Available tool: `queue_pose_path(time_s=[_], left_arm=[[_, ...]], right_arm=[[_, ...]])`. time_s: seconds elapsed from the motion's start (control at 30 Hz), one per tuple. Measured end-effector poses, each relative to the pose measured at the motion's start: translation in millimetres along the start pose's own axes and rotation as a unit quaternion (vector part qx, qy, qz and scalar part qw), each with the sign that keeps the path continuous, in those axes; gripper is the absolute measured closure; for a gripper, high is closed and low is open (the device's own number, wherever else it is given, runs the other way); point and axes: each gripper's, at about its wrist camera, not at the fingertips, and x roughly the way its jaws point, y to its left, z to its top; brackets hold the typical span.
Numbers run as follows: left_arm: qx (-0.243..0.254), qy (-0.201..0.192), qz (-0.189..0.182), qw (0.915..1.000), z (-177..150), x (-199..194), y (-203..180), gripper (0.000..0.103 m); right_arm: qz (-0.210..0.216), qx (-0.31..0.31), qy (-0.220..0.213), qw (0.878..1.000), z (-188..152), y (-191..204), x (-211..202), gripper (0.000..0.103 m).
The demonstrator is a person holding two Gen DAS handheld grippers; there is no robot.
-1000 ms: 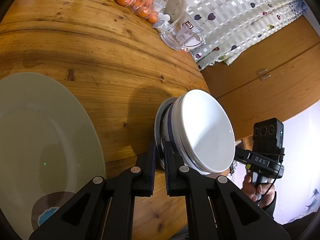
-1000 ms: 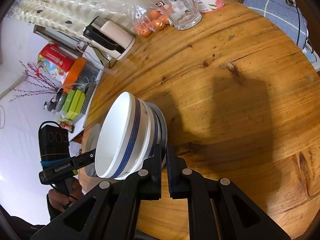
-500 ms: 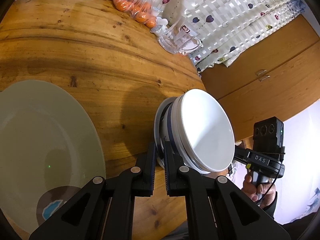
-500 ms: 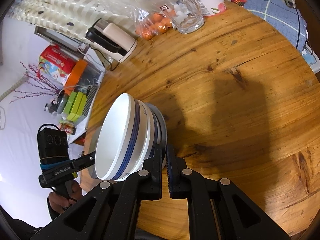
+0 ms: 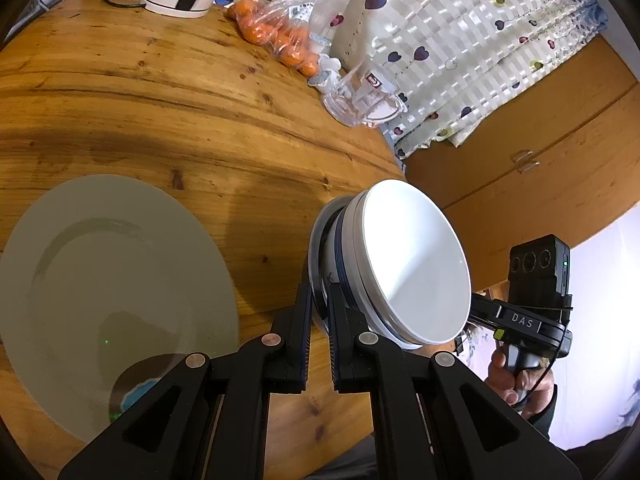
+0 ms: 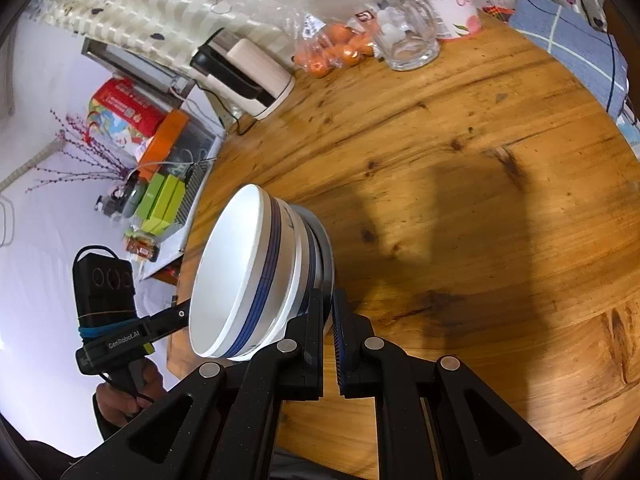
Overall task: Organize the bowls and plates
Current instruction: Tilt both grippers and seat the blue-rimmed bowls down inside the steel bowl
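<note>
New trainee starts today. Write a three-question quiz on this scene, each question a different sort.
1. True or false: both grippers grip the stack of bowls.
2. What lies flat on the table left of the left gripper?
A. a fork
B. a large grey plate
C. a kettle lid
3. Fill in: the fruit in the plastic bag is coloured ____.

Key: 1 true: the right gripper pinches the other side; 2 B, the plate; 3 orange.
</note>
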Motion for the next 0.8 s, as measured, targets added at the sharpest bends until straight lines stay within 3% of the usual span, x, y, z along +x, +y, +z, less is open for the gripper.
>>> queue_pose_path(time_s=[0.8], left_arm=[[-0.031, -0.045, 0.021, 0.9983, -7.4, -56.3, 34.2, 0.097]], right_arm=[[0.019, -0.043, 0.027, 0.999, 5.3, 54.3, 34.0, 0.095]])
